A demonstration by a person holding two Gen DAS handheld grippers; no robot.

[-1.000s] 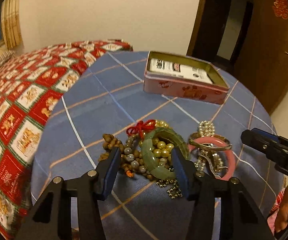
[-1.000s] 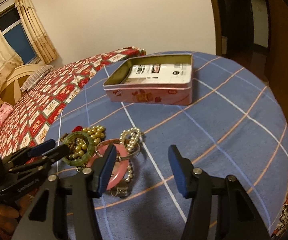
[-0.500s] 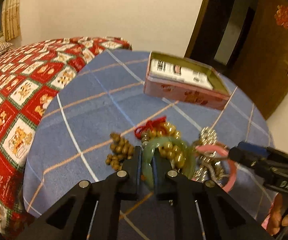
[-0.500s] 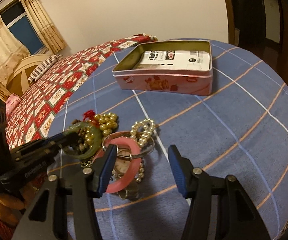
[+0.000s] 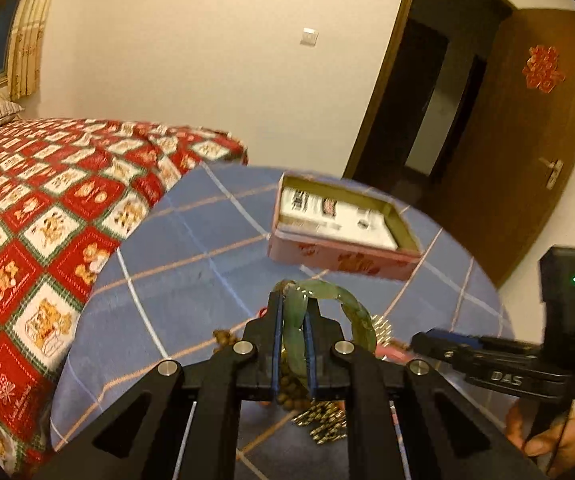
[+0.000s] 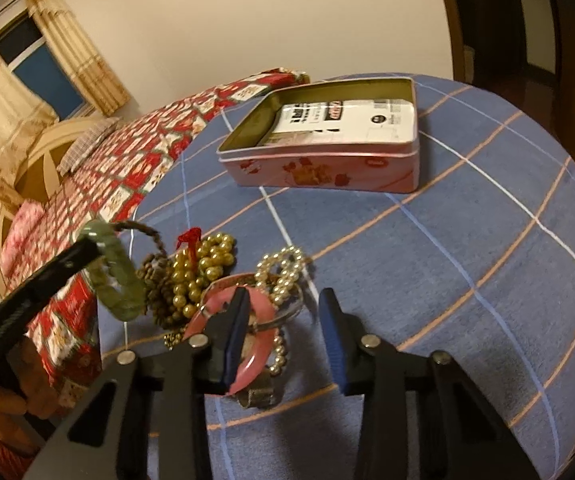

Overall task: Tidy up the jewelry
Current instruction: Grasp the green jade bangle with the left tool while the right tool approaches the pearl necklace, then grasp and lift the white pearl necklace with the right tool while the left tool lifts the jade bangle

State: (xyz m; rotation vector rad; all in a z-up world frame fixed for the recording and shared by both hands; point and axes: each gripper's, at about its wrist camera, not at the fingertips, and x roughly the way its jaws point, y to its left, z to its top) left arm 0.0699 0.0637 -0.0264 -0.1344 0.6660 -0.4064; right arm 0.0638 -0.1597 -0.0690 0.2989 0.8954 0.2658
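My left gripper (image 5: 293,312) is shut on a green jade bangle (image 5: 343,296) and holds it above the jewelry pile; the bangle also shows in the right wrist view (image 6: 117,276). A brown bead strand (image 6: 143,230) hangs with it. My right gripper (image 6: 283,312) is open just over a pink bangle (image 6: 261,344), beside a pearl bracelet (image 6: 283,272) and gold beads (image 6: 203,264). An open pink tin (image 6: 327,160) with a white packet inside stands further back on the blue table (image 6: 467,240); it also shows in the left wrist view (image 5: 339,232).
A bed with a red patterned quilt (image 5: 47,208) borders the table on the left. A dark wooden door (image 5: 527,128) stands behind the table on the right. A watch (image 6: 257,394) lies under the pink bangle.
My left gripper closed on the green bangle and lifted it off the pile, pulling a brown strand up. My right gripper moved closer over the pink bangle, still open.
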